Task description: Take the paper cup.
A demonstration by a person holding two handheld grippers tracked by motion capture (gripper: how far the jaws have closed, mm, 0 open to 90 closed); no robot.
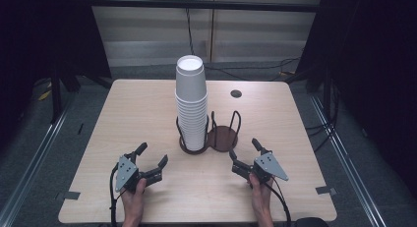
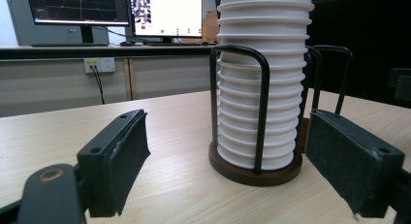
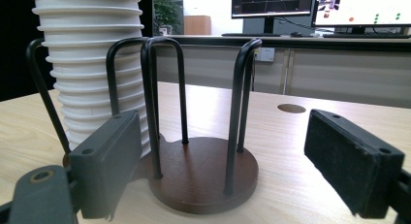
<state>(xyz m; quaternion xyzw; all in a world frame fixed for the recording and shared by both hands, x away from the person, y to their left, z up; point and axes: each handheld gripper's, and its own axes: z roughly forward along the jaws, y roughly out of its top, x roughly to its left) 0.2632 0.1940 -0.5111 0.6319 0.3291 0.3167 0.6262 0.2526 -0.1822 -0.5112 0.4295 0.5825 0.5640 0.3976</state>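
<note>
Holding my left gripper (image 1: 150,157) and right gripper (image 1: 244,149) spread, empty; stacked cups (image 1: 191,104) untouched, nothing begun, I judge.

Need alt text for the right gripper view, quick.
An empty dark wooden cup holder with black wire hoops sits between the right gripper's open fingers. A stack of white cups fills the adjoining holder at left; monitors glow behind.

A: Left gripper (image 1: 151,155), lower left of the high view?
B: Held in the left hand (image 1: 133,200), jaws spread wide, nothing between them.
A: Right gripper (image 1: 244,148), lower right?
B: Held in the right hand (image 1: 260,197), jaws likewise wide apart, empty, angled toward frame centre.
</note>
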